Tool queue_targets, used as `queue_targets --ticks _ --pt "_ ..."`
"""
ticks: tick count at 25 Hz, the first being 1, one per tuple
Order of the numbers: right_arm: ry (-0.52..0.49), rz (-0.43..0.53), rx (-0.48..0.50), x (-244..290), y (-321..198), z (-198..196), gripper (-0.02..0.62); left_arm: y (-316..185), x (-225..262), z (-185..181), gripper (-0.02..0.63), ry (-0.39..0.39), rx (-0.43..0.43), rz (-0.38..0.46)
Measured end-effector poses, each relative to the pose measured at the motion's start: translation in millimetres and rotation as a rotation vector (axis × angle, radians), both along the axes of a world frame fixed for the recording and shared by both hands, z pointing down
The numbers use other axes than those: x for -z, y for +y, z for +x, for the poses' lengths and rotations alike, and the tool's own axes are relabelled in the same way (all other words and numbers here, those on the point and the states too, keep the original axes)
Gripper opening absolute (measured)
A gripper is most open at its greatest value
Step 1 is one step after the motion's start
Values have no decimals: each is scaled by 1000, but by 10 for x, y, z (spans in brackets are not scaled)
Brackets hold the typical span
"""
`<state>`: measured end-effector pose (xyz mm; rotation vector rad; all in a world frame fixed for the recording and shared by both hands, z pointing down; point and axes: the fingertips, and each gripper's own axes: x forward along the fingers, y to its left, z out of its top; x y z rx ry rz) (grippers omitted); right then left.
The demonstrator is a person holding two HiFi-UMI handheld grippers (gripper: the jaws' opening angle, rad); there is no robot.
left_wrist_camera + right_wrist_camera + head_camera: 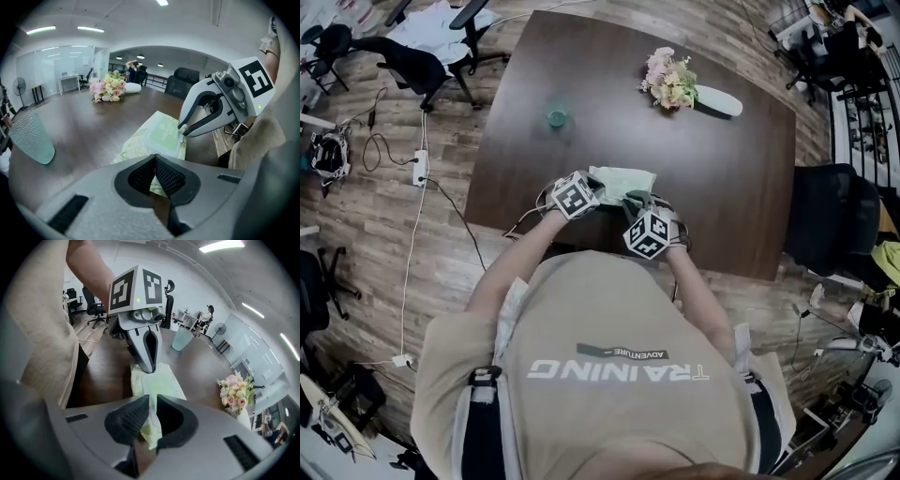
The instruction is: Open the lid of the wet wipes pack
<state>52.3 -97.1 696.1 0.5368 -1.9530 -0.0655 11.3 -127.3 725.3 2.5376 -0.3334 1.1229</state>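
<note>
Both forearms reach forward from the person's chest over the table's (pixel 722 187) near edge, each gripper pitched down toward the wood, their marker cubes close together. The left gripper (pixel 154 160) comes in from the left, and its pads are closed against each other with pale-green wrapper showing between their lower parts. It pinches one end of the wet wipes pack (pixel 623 180). The right gripper (pixel 151 405) comes in from the near right with its jaws almost together on a thin, crumpled pale-green flap at the pack's opposite end. In the left gripper view its tip sits at a corner of the lid (pixel 164 133). Whether the flap is the lid's tab or the wrapper's seam cannot be told. The lid lies flat on the pack. The pack rests on the dark wood just inside the near edge, between the two gripper tips. Beyond it and to the left, well apart, stands a green glass tumbler (pixel 557 115). Farther off to the right lie a flower bouquet (pixel 670 80) and its white vase (pixel 719 100), which is tipped on its side. A black office chair (pixel 830 220) stands against the table's right side.
</note>
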Motion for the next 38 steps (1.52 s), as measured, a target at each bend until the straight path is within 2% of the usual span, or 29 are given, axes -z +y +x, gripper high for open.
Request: queue_targets --ticks 4,10,14,19,21,25,38 --pt "43 -25 18 -43 -8 -6 46 -25 19 21 9 19 5 21" --pt "62 -56 25 -86 -17 -20 95 -37 -11 10 9 21 -1 1" --pt "132 -4 41 -155 -53 0 100 -23 -15 16 9 19 -10 1" --pt "67 95 -5 -159 -37 -1 98 -6 -14 -9 9 5 -13 3" --pt "84 109 -9 -172 -23 14 97 -1 -8 4 9 2 -13 4" --pt "129 80 -5 -181 -27 -2 97 10 10 -8 9 2 -14 2" --pt "125 37 2 -174 -35 26 97 14 11 21 9 -20 -17 24"
